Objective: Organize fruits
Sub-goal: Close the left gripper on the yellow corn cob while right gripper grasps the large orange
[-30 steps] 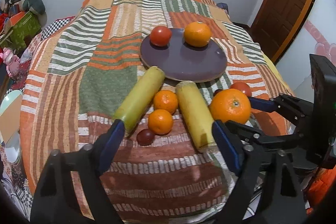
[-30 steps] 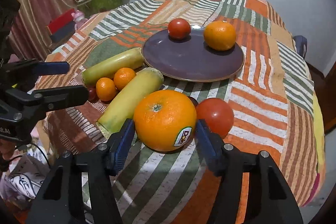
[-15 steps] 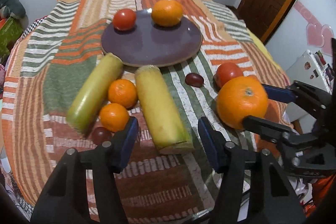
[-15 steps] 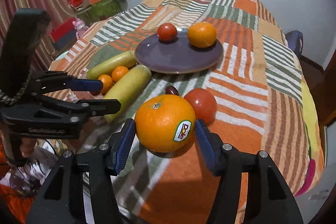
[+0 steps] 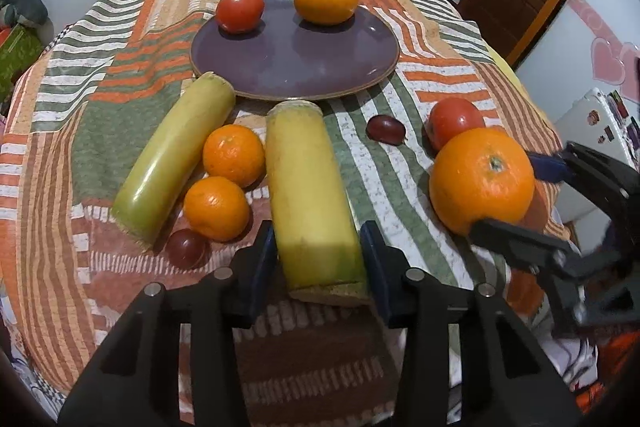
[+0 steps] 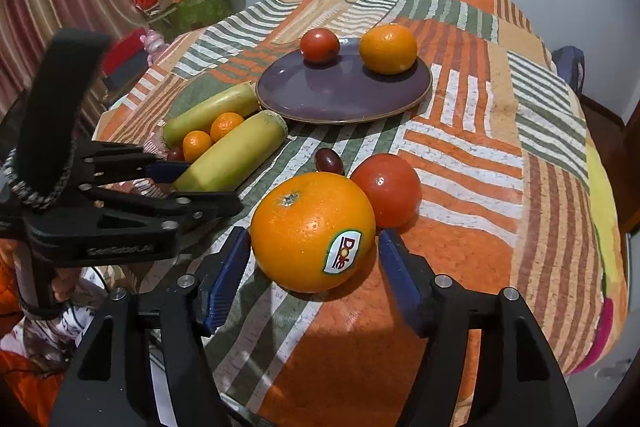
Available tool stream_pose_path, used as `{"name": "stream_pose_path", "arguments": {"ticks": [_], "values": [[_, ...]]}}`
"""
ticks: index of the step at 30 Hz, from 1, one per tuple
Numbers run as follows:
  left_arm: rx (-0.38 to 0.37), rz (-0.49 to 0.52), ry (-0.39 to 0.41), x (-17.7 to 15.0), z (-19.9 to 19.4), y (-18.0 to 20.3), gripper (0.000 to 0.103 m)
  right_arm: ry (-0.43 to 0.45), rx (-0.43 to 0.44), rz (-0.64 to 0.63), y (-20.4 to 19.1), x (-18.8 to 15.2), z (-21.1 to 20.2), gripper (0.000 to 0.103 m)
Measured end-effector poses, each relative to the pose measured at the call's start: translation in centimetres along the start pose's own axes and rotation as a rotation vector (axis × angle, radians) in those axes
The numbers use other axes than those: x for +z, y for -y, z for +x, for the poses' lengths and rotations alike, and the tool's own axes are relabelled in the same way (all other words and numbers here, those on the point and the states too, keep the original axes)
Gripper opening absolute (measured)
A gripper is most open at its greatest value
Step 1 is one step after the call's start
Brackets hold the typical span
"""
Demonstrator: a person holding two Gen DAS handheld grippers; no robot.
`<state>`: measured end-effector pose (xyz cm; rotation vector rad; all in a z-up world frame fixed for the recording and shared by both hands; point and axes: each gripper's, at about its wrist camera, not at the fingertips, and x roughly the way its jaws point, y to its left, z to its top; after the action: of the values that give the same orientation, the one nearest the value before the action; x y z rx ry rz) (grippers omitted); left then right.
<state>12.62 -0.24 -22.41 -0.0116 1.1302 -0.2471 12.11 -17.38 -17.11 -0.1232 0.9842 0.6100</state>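
Near the surface's (image 6: 460,163) front edge, the right tool (image 6: 316,267) brackets the big stickered orange (image 6: 312,231), released. The left tool (image 5: 318,259) straddles the yellow-green cut banana (image 5: 308,195), seemingly ungripped. Next: clench, lift toward the purple plate (image 5: 294,67).

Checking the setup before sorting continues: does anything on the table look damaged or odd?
Nothing is spilled or broken. One oddity: both bananas have squarely cut ends, like blunt cylinders, unlike whole fruit. The plate sits flat and undamaged.
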Motion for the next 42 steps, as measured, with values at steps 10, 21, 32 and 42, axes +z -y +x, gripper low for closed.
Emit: {"name": "stream_pose_path", "arguments": {"ticks": [10, 21, 32, 42], "values": [[-0.024, 0.092, -0.036, -1.2, -1.6, -0.4, 0.041, -0.012, -0.025, -0.016, -0.3, 0.2, 0.9, 0.068], [0.01, 0.1, -0.029, 1.7, 1.0, 0.1, 0.041, 0.002, -0.025, -0.015, -0.5, 0.4, 0.5, 0.062], [-0.011, 0.078, -0.009, 2.3, 0.7, 0.3, 0.038, 0.049, -0.024, 0.002, -0.1, 1.0, -1.1, 0.062], [-0.043, 0.058, 0.107, 4.1, -3.5, -0.1, 0.038, 0.124, -0.053, -0.002, 0.6, 3.5, -2.2, 0.062]]}}
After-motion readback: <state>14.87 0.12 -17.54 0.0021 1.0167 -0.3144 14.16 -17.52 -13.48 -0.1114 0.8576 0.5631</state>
